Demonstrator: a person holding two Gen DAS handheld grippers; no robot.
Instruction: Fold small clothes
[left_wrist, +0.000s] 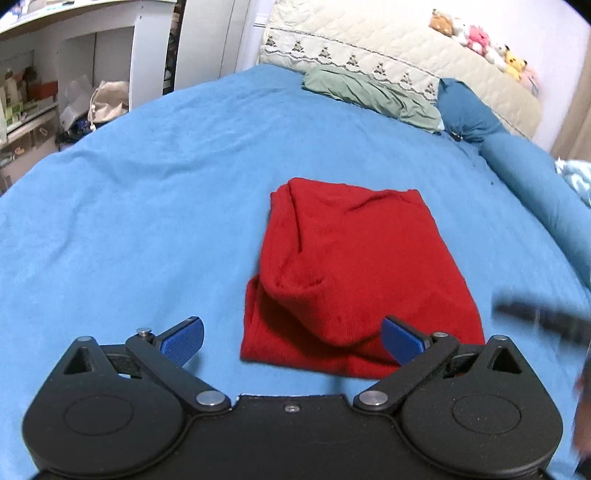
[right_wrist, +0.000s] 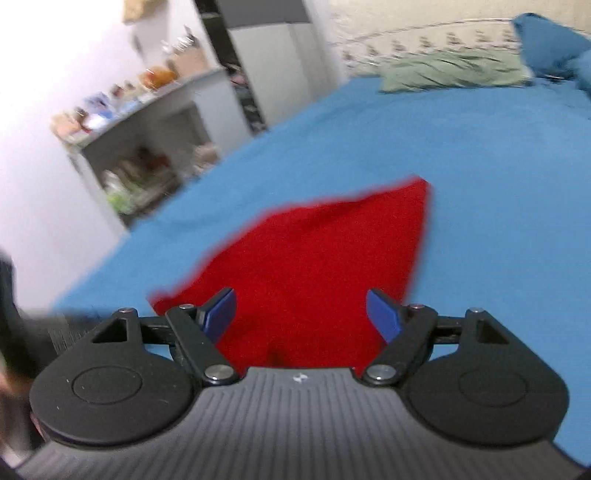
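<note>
A red garment (left_wrist: 354, 269) lies folded into a rough rectangle on the blue bedsheet (left_wrist: 147, 184). My left gripper (left_wrist: 293, 341) is open and empty, just in front of the garment's near edge, its right finger over the red cloth. In the right wrist view the same garment (right_wrist: 317, 258) lies right ahead, blurred. My right gripper (right_wrist: 301, 314) is open and empty, above the garment's near end. A dark blurred shape at the right edge of the left wrist view (left_wrist: 543, 317) looks like the other gripper.
A green pillow (left_wrist: 373, 96), a blue bolster (left_wrist: 517, 158) and a cream quilted headboard (left_wrist: 406, 48) with plush toys (left_wrist: 484, 44) stand at the far end of the bed. White shelves with clutter (left_wrist: 48, 92) stand to the left beyond the bed's edge.
</note>
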